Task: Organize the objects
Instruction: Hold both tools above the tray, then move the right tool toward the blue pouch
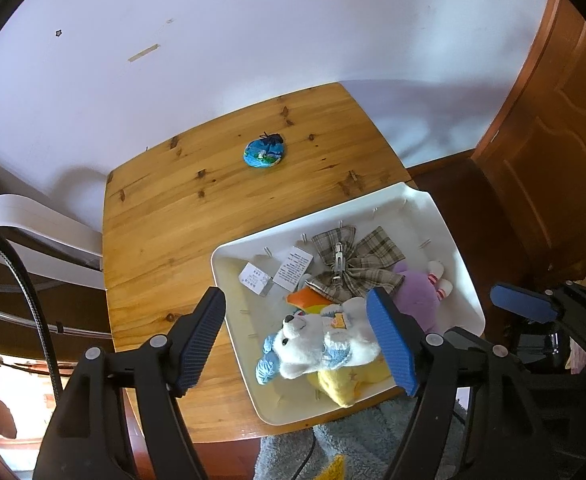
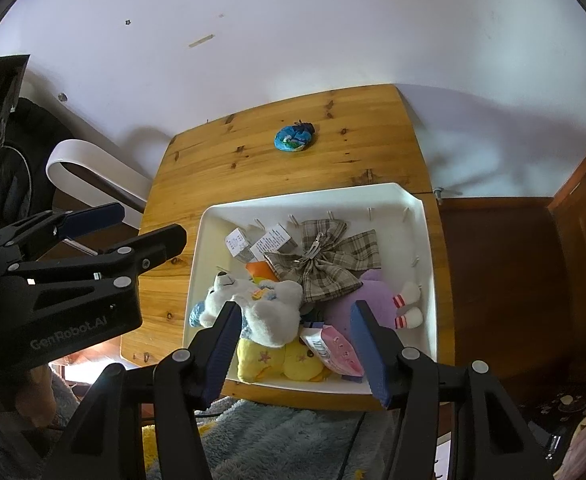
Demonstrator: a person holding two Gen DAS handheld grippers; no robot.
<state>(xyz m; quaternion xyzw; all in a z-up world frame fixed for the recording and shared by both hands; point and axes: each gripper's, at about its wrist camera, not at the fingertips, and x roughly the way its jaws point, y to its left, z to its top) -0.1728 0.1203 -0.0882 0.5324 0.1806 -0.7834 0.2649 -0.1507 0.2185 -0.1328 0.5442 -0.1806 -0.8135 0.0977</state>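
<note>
Both grippers held above, jaws apart, nothing in either.

The left gripper (image 1: 297,344) points steeply down with its blue ribbed pads well apart and empty; seen from the right wrist view it enters from the left side (image 2: 129,226), black fingers spread. The right gripper (image 2: 297,354) also tilts steeply down, pads parted and gripping nothing (its gap a little narrower than the left's); one of its blue fingertips (image 1: 521,304) shows at the left view's right edge.

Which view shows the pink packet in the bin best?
The right wrist view: the pink packet lies in plain sight at the near edge of the white bin, beside the yellow plush. In the left wrist view I cannot find it; a gripper finger covers that corner.
</note>
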